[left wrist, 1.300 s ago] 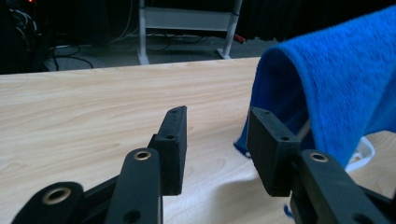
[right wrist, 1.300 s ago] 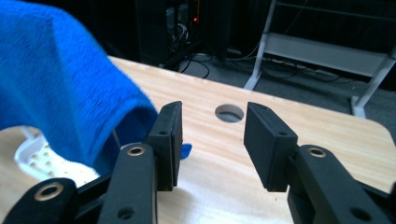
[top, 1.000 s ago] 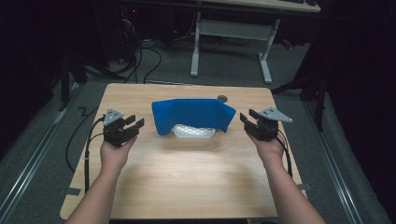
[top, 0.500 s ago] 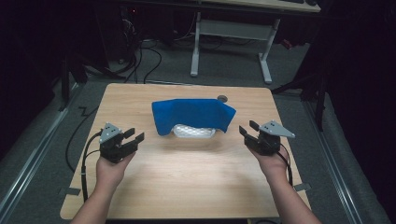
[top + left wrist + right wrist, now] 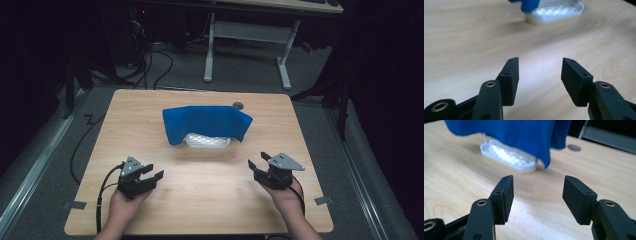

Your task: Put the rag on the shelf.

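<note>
Dark floor with loose cables and a pale metal desk frame (image 5: 247, 35) lies beyond the light wooden table (image 5: 200, 200), which carries one blue cloth (image 5: 207, 122) draped over one white perforated plastic tray (image 5: 209, 141), a little toward the far edge from the middle. One small dark round disc (image 5: 238, 105) sits in the tabletop near the far edge, just behind the cloth.

Two forearms come in over the near edge. The left gripper (image 5: 152, 175) is held low near the near left corner, its tip angled toward the tray; the right gripper (image 5: 256, 163) is held low near the near right corner, angled inward likewise. Both are well apart from the cloth. Each has just been opening its jaws, which stand wide with nothing between them.

From the left gripper view, the tray's grid (image 5: 554, 11) shows past a cloth corner (image 5: 529, 5). The right gripper view shows the cloth (image 5: 524, 135) hanging over the tray (image 5: 509, 156), with the disc (image 5: 574, 147) beyond.
</note>
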The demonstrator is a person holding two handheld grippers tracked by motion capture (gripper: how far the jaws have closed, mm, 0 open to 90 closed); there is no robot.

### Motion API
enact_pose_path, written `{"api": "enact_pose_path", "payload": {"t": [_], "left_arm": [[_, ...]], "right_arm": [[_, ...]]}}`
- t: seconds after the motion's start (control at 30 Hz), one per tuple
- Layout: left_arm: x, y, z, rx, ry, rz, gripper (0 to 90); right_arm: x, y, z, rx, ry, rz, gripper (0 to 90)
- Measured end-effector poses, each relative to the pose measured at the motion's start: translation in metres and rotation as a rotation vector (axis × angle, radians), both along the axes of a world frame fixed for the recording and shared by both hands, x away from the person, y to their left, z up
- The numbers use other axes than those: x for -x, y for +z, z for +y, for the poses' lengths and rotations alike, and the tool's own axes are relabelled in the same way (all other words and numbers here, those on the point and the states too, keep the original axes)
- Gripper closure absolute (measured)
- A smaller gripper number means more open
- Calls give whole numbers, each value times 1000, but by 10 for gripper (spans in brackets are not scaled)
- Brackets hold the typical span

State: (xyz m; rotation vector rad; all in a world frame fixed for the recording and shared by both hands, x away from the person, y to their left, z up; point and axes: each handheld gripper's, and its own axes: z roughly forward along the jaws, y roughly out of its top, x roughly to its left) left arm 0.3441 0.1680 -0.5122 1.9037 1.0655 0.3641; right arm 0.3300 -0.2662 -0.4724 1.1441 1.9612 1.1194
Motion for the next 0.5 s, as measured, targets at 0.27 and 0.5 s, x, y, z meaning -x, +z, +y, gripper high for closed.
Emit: {"api": "enact_pose_path", "payload": {"t": [0.27, 0.5], "left_arm": [[19, -14, -4, -48, -41, 18, 470], [32, -16, -1, -20, -55, 31, 465]], "right_arm": [[16, -28, 9, 20, 13, 62, 413], [31, -49, 10, 45, 21, 100, 413]]}}
